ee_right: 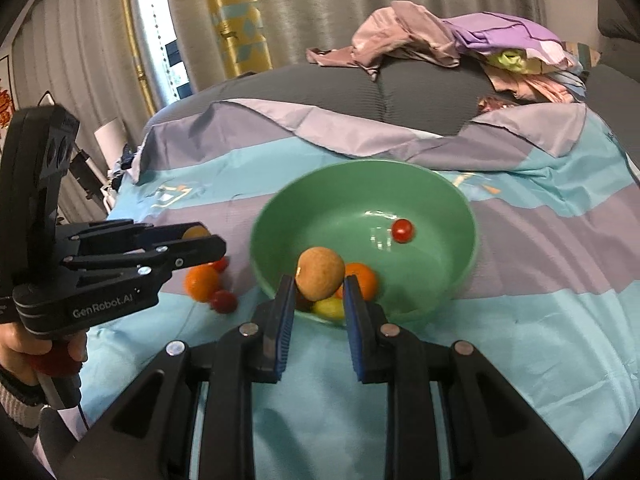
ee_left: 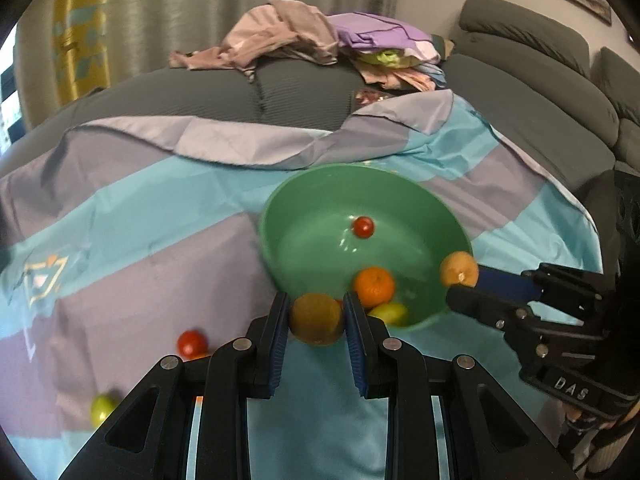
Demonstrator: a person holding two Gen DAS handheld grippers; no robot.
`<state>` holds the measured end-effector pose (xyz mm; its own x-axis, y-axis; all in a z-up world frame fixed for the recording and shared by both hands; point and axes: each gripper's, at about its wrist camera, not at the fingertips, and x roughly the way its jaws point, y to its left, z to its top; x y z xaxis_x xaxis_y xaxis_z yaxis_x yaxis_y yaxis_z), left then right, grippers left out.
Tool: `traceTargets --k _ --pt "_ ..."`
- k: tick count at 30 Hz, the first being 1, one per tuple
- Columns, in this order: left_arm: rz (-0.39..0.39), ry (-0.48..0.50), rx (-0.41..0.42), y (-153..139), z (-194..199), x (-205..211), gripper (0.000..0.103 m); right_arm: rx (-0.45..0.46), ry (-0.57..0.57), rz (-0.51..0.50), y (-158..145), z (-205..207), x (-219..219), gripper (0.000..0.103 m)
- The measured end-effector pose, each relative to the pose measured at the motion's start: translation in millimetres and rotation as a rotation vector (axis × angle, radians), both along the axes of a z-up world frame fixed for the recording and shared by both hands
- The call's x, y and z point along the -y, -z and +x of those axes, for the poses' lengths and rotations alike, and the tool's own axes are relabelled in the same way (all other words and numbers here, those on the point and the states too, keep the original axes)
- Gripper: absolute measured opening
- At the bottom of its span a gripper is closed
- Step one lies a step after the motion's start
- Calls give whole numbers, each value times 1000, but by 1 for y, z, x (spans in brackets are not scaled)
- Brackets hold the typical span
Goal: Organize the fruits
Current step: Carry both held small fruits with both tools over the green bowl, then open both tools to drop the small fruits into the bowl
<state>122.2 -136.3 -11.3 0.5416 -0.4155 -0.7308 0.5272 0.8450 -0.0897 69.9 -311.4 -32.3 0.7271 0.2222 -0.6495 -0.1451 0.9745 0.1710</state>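
A green bowl (ee_left: 320, 204) (ee_right: 440, 200) sits on the striped cloth. It holds a cherry tomato (ee_left: 363, 227) (ee_right: 402, 230), an orange (ee_left: 374, 286) (ee_right: 366, 276) and a yellow-green fruit (ee_left: 390, 314) (ee_right: 330, 308). My left gripper (ee_left: 316, 312) (ee_right: 200, 240) is shut on a brown kiwi (ee_left: 316, 319) just short of the bowl's near rim. My right gripper (ee_right: 319, 286) (ee_left: 460, 280) is shut on a tan-brown round fruit (ee_right: 320, 272) (ee_left: 459, 269) over the bowl's rim.
Loose fruit lies on the cloth left of the bowl: a red tomato (ee_left: 192, 343), a green fruit (ee_left: 102, 408), an orange (ee_right: 202, 282) and small red tomatoes (ee_right: 224, 301). A pile of clothes (ee_left: 320, 40) lies on the grey sofa (ee_left: 540, 92) behind.
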Motion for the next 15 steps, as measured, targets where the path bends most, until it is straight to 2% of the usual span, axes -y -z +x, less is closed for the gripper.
traceTargets --k 8,15 --pt "48 47 -2 13 15 35 27 -21 18 2 11 13 12 25" --pt "76 53 -22 25 20 45 27 -36 18 0 16 18 17 25"
